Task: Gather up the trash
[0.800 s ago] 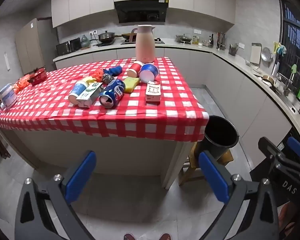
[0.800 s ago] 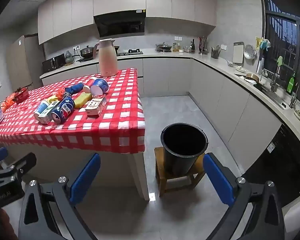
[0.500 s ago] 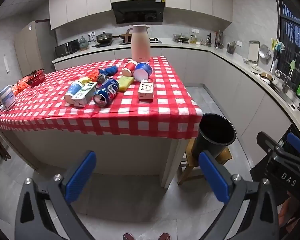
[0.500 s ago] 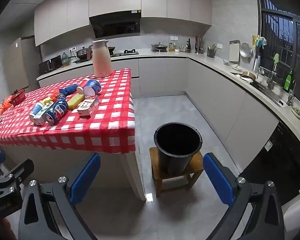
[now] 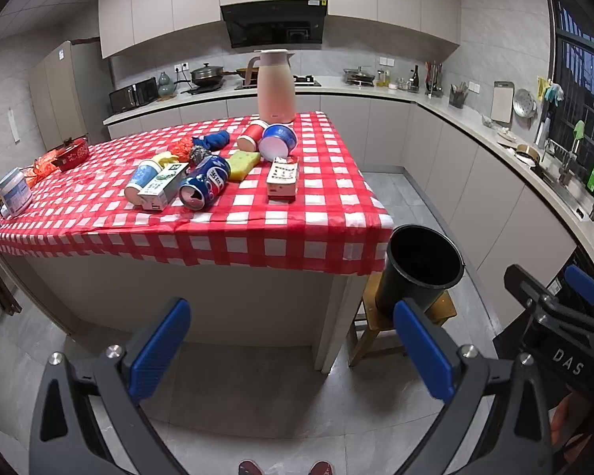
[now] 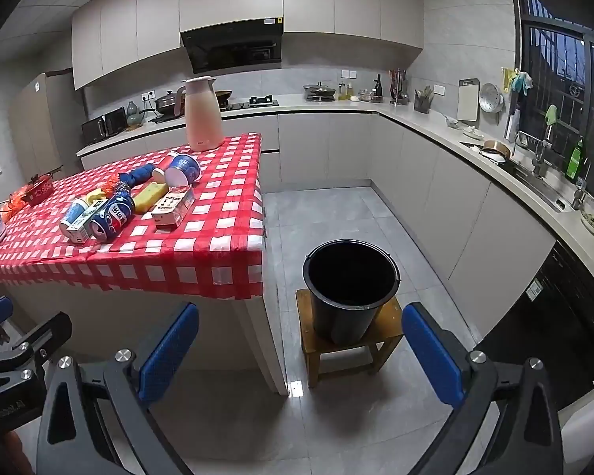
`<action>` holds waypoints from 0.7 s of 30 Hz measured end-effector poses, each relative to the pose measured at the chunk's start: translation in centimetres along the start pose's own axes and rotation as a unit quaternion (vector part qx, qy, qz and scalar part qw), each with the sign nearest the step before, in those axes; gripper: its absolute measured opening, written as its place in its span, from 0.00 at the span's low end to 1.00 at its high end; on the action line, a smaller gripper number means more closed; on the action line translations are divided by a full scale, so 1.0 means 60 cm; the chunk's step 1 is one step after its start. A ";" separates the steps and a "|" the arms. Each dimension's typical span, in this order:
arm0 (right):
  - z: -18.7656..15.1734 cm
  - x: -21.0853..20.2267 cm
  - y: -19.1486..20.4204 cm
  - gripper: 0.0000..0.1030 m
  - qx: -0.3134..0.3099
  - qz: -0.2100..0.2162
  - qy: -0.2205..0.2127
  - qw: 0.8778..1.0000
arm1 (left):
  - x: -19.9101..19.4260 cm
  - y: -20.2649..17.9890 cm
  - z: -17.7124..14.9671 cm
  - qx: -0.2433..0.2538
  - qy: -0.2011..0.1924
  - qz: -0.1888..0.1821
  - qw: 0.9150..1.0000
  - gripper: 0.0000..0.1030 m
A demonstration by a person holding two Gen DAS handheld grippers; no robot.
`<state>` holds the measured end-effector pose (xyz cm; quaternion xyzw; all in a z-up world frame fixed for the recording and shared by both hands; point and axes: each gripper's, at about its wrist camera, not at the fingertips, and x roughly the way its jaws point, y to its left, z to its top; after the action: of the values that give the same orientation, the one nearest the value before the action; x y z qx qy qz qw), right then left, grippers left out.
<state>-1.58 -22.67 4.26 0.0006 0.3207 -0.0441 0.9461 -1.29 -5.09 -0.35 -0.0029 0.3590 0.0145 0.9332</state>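
Note:
Trash lies on the red checked table [image 5: 316, 213]: a blue soda can [image 5: 204, 186], a small carton [image 5: 163, 190], a paper cup [image 5: 140, 178], a flat box [image 5: 283, 177], a yellow sponge [image 5: 243, 162], a blue bowl cup [image 5: 279, 142] and a red cup [image 5: 252, 134]. A black bucket [image 6: 350, 291] stands on a wooden stool [image 6: 388, 326] right of the table. My left gripper [image 5: 293, 340] is open and empty, low in front of the table. My right gripper [image 6: 301, 350] is open and empty, before the bucket.
A pink thermos jug [image 5: 275, 87] stands at the table's far end. A blue cloth [image 5: 212, 140] and a jar [image 5: 14, 194] are also on the table. Kitchen counters [image 6: 475, 146] run along the back and right. Grey floor tiles [image 6: 328, 213] lie between table and counters.
Both views have pulled slightly back and up from the table and bucket. Both grippers stay open and empty.

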 end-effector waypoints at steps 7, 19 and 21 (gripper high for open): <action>0.002 0.003 -0.001 1.00 -0.001 0.002 0.003 1.000 | 0.001 -0.001 -0.001 -0.002 0.000 0.003 1.000 1.00; 0.004 0.008 0.002 1.00 -0.005 0.006 0.004 1.000 | 0.002 0.001 0.000 -0.004 0.001 0.002 1.000 1.00; 0.005 0.009 0.003 1.00 -0.005 0.006 0.006 1.000 | 0.002 0.002 0.001 -0.006 0.001 0.002 1.000 1.00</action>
<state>-0.99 -22.56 4.16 -0.0022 0.3264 -0.0366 0.9445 -1.17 -4.98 -0.39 -0.0077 0.3603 0.0187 0.9326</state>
